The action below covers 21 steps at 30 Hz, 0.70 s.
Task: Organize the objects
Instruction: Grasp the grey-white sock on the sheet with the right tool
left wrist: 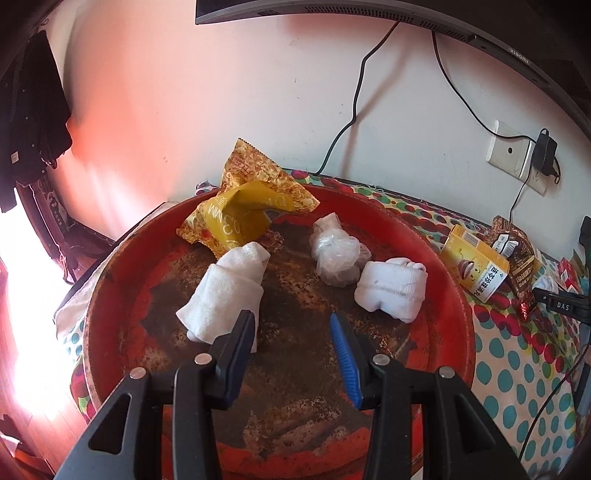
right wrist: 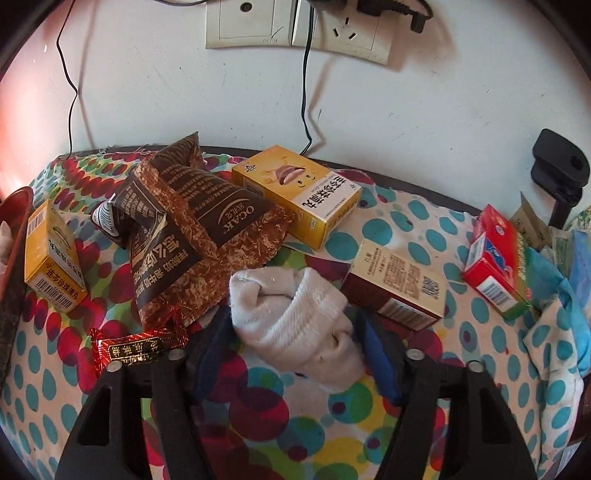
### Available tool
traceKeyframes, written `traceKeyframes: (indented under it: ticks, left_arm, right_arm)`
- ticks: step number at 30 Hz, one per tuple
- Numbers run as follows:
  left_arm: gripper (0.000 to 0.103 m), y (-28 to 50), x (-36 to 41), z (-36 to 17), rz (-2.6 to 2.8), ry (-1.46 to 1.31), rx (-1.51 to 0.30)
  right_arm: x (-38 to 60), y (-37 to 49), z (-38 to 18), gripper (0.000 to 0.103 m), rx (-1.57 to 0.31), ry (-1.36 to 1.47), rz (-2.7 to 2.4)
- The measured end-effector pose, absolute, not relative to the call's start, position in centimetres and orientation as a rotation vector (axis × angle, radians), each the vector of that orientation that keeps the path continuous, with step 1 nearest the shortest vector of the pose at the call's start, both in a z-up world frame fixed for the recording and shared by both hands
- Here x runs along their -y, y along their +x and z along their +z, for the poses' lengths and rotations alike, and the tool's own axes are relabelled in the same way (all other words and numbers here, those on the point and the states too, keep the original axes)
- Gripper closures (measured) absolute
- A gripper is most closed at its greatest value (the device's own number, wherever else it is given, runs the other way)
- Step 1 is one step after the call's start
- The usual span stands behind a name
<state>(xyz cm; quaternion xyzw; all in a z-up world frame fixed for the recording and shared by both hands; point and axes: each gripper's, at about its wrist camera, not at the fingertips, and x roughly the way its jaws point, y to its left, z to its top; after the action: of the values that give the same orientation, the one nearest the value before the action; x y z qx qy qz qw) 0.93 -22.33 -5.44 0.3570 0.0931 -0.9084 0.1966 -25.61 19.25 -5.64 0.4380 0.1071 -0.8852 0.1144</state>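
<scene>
Left tool (left wrist: 295, 328) spread over red tray (left wrist: 454, 280) with rolled socks (left wrist: 391, 291), snack packet (left wrist: 243, 210).

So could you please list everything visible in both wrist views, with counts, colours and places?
tray: one, red, worn; on the dotted cloth
rolled socks: two, white, in the tray; a third on the cloth between the right tongs' fingers
plastic-wrapped bundle: one, clear; in the tray
yellow snack bag: one; at the tray's far rim
yellow boxes: two, on the cloth
brown snack bags: two, overlapping; between the yellow boxes
dark red box: one; right of the sock
red box: one; far right
red candy: one; near edge
cloth: one, multicoloured dots
wall sockets: white, with plugs
monitor: one, top edge
left tongs: open, over the tray
right tongs: open around the sock
</scene>
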Motion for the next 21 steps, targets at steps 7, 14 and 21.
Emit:
traceKeyframes:
  ticks: [7,14,21]
  left_arm:
    - [0.06,0.7,21.0,-5.7,-2.536,1.002,-0.154]
    - [0.06,0.7,20.6,-5.7,-2.555,1.004,-0.174]
    - [0.06,0.8,18.9,-4.6,-2.602,1.006,-0.204]
  right_arm:
    - [-22.2,-23.6,-5.0,0.056,-0.31,1.201,-2.615]
    - [-32.3,-21.3,-4.7,0.056,-0.248,1.201,-2.656]
    - [-38.7,-20.1,-4.7,0.056,-0.23,1.242,-2.695]
